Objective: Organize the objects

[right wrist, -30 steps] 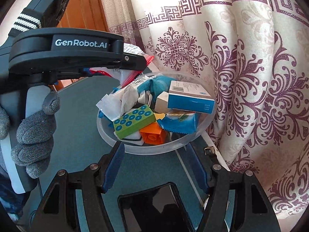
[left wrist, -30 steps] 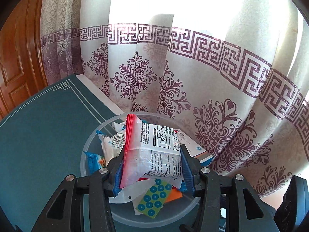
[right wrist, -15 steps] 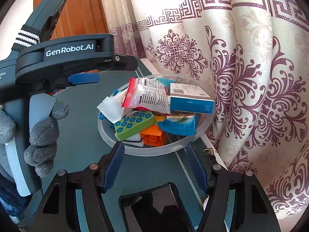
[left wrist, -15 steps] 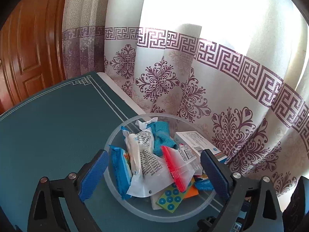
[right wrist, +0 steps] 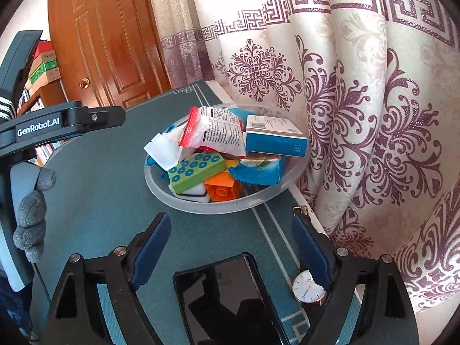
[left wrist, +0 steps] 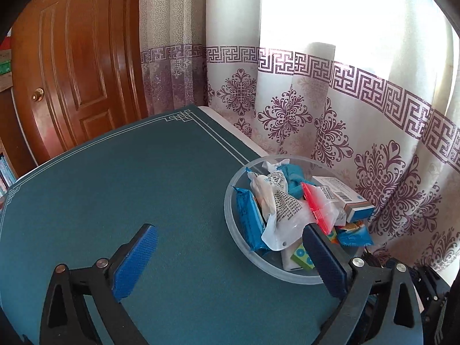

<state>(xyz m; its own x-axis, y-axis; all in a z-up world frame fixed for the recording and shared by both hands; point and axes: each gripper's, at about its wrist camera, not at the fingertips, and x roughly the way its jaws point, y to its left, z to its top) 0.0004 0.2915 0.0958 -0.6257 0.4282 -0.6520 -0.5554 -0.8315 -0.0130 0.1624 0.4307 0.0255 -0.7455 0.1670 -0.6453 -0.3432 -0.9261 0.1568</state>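
Having released the pouch (left wrist: 290, 215) into the bowl (left wrist: 230, 210), both grippers' fingers gape apart, seemingly empty.

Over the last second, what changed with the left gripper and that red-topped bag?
The left gripper let go of the red-topped bag, which now lies in the clear bowl, and pulled back with its jaws wide open. The right gripper stayed open near the phone and watch.
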